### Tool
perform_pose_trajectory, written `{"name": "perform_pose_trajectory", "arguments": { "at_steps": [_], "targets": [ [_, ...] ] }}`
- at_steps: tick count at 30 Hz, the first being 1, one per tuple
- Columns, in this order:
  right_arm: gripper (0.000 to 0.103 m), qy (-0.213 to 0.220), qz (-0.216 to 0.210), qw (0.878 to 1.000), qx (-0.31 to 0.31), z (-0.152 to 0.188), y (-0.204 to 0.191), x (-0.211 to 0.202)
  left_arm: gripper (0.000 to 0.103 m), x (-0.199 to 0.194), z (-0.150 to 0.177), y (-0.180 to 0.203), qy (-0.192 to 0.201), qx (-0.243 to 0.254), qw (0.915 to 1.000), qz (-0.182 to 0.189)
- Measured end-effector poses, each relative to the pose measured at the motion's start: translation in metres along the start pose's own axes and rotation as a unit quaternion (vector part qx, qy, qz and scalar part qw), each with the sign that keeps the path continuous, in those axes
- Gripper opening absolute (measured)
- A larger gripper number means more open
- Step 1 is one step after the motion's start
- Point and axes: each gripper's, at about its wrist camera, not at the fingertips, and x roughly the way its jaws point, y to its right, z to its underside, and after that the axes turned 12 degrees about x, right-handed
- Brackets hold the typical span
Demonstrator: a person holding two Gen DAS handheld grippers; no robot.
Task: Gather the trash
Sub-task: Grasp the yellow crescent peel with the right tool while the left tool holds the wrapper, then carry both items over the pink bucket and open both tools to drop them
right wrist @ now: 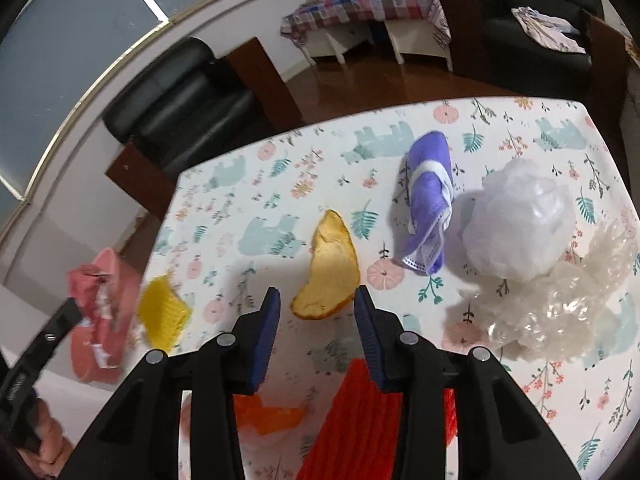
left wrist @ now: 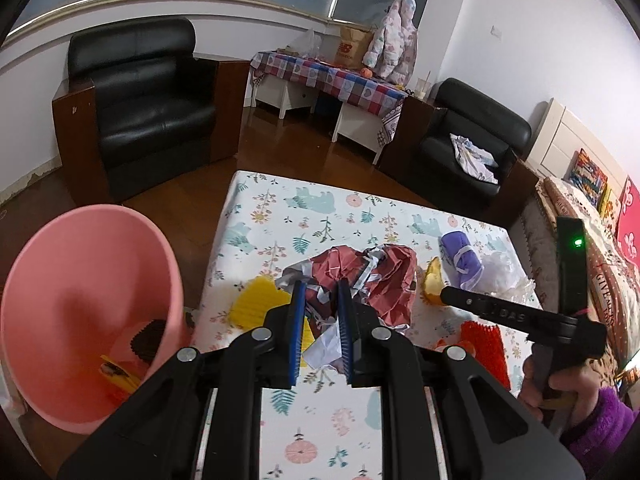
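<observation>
Left claw (left wrist: 322,300) clamped on red crumpled wrapper (left wrist: 372,276) | pink bin (left wrist: 86,312) at 9 o'clock: carry fully over rim | right claw (right wrist: 316,312) apart, peel (right wrist: 330,268) at 12: straddle, then close

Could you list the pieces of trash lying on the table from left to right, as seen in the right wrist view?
Yellow ridged piece → orange peel → purple face mask → white plastic bag. The clear crumpled plastic overlaps the bag, so I left it out, as well as the red piece under the right gripper.
</observation>
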Motion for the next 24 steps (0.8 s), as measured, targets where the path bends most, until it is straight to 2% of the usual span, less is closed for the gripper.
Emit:
{"name": "perform_pose_trajectory", "arguments": {
  "at_steps": [2, 4, 8, 18, 24],
  "targets": [
    [0.034, -0.007, 0.010, 1.000, 0.007, 0.003, 0.003, 0.008, 0.015, -0.001, -0.002, -0.003, 0.000, 0.005, 1.0000, -0.002],
    [0.026, 0.005, 0.023, 1.000, -0.002, 0.006, 0.002, 0.008, 0.015, -0.002, -0.002, -0.006, 0.000, 0.005, 1.0000, 0.000],
    [0.017, 0.013, 0.026, 1.000, -0.005, 0.008, 0.002, 0.007, 0.015, -0.001, -0.001, -0.008, 0.000, 0.002, 1.0000, 0.004],
    [0.013, 0.049, 0.019, 0.999, -0.008, 0.009, -0.006, -0.022, 0.015, -0.008, 0.000, -0.015, 0.016, 0.002, 0.9999, 0.006],
    [0.013, 0.071, -0.013, 0.996, -0.048, 0.012, -0.042, -0.050, 0.015, -0.028, 0.000, -0.032, 0.040, -0.004, 0.9989, -0.024]
  ]
}}
